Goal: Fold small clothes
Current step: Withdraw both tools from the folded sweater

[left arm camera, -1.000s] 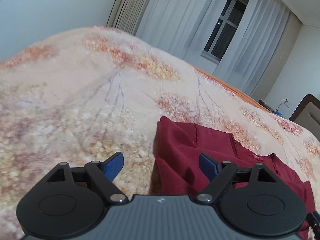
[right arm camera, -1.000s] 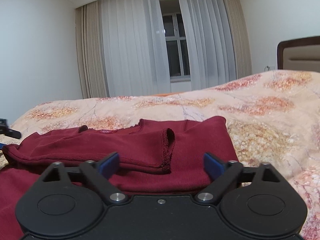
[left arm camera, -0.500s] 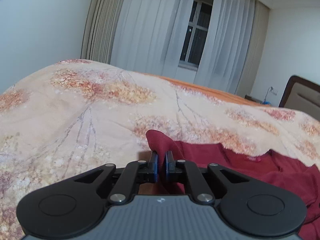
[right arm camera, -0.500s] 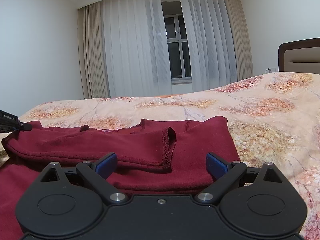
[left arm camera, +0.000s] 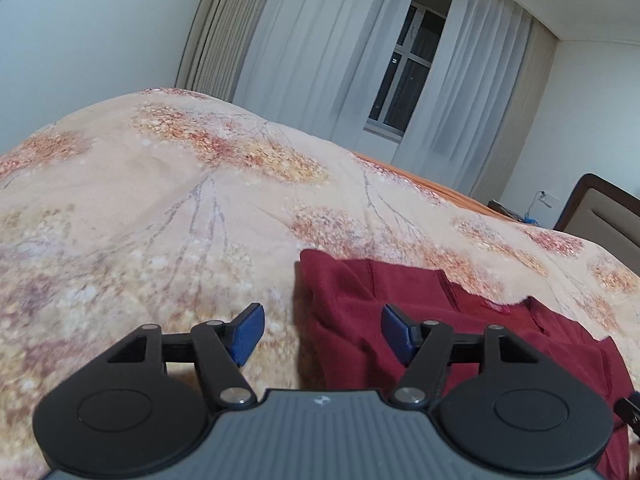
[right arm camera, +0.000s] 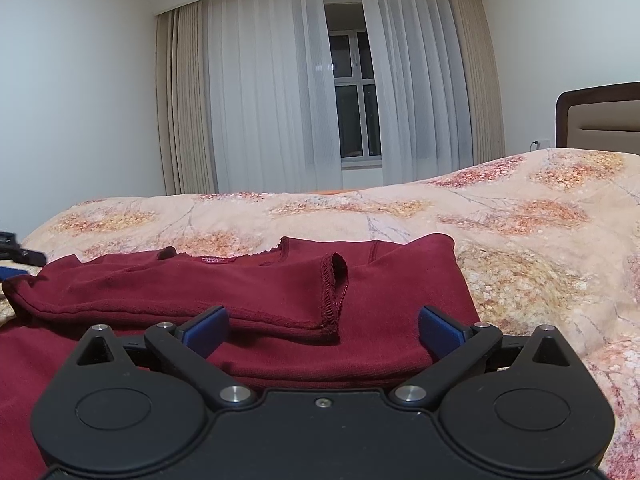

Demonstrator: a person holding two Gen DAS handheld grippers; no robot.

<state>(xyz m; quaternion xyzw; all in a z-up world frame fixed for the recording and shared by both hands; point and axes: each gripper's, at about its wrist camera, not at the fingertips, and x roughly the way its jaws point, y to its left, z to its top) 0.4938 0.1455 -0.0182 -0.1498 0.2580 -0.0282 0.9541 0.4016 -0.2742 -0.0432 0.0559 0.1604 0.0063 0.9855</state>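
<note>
Left wrist view: your left gripper (left arm camera: pixel 322 336) has its jaws opening, blue pads (left arm camera: pixel 247 332) apart, nothing pinched. The maroon garment (left arm camera: pixel 400 292) has its folded corner edge running up between the pads; the right pad sits over the cloth, the left pad over bare floral bedspread (left arm camera: pixel 160 208). Can't tell if either pad touches fabric.

Only this view shows the garment's left edge against open bedspread and the orange sheet strip (left arm camera: pixel 440 188) at the bedspread's far side. A small red neck tag (left arm camera: pixel 496 307) shows on the garment, past the right pad; its writing is too blurred to read.

Right wrist view: your right gripper (right arm camera: pixel 322 332) has jaws opening, close to full spread, no cloth pressed. The maroon garment (right arm camera: pixel 248 292) lies flat on the bedspread (right arm camera: pixel 520 240), spreading across the whole gap between the pads and beyond both. A sleeve (right arm camera: pixel 192 292) is folded across the body, its stitched cuff (right arm camera: pixel 334 284) ending roughly midway between the pads, just beyond them.

Only this view shows that sleeve fold, the cuff and the neckline. The neck tag (right arm camera: pixel 218 259) at the collar has pale lettering, unreadable. You can also see the tip of the left gripper (right arm camera: pixel 16 254) at the garment's far left end.

Both views show the curtains (right arm camera: pixel 280 112) and window (right arm camera: pixel 356 96) past the garment, headboard (right arm camera: pixel 600 116) to its right.
</note>
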